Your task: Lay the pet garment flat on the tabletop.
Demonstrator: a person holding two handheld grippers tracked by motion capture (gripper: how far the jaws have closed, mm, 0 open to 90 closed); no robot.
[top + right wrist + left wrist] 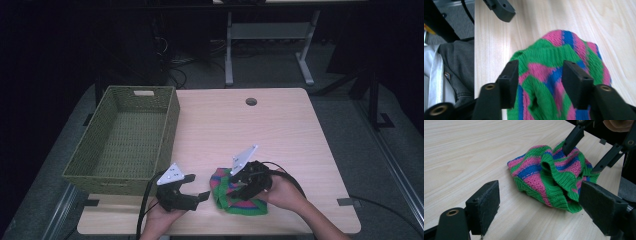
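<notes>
Desk (280, 130): pale wood-grain top, rounded corners, one round cable hole (251, 101) near the far edge. Woven green basket (125, 142) sits on the left side, overhanging the left edge. Striped knit cloth (235, 192), green, pink and blue, lies crumpled near the front edge, right of the basket and apart from it

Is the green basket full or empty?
Empty. In the high view, the woven green basket shows only its bare bottom; the striped knitted cloth lies bunched on the table beside it.
</notes>
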